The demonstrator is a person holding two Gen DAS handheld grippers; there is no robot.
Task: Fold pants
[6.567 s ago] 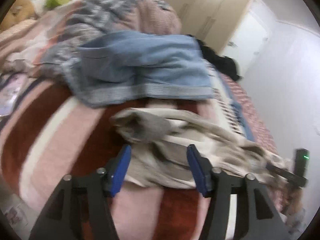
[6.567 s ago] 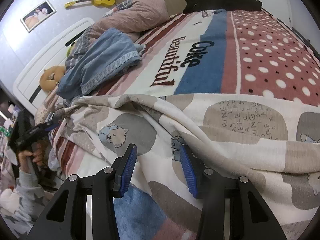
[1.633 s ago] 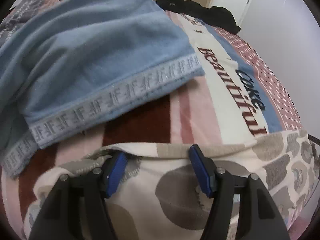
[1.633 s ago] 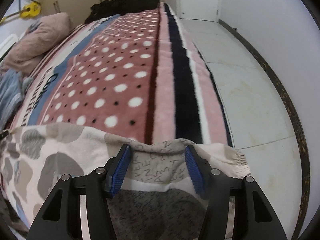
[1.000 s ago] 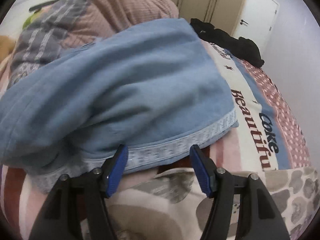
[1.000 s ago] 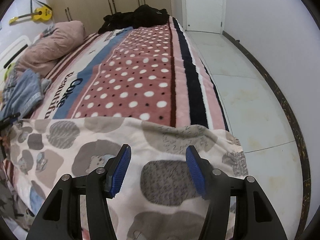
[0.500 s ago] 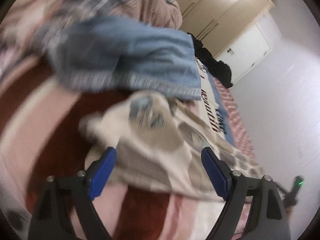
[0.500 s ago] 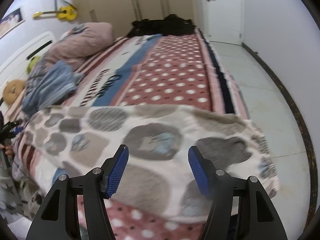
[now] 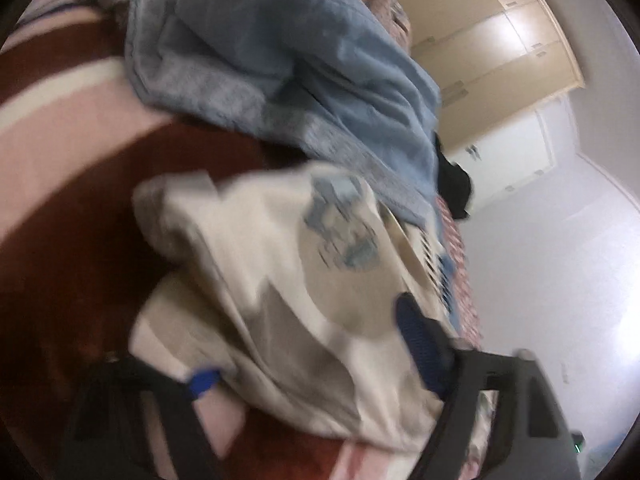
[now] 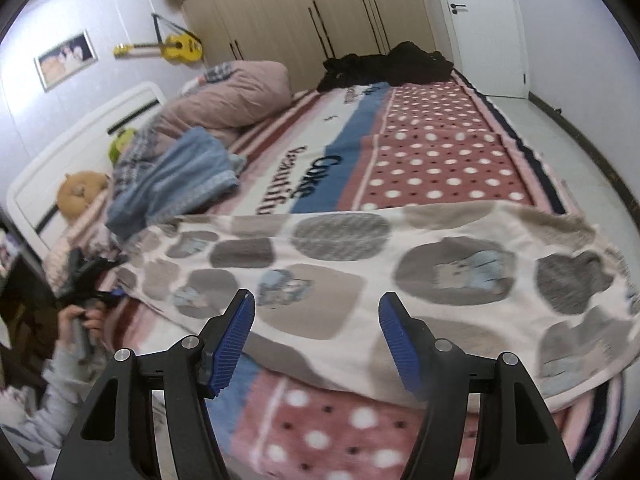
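Bedspread (image 10: pixel 352 128): "Coke", "Beautiful" partly hidden.

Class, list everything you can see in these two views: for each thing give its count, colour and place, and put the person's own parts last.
pants: one, cream with grey patches, spread across the bed's near end
blanket: one, pink, blue, dotted, covering the bed
blue garment: one, near the pillows
quilt: one, pink, by the headboard
black clothes: one pile, bed's far end
guitar: one, yellow, on the wall
left gripper: black with blue pads, open over the pants
right gripper: same colours, open
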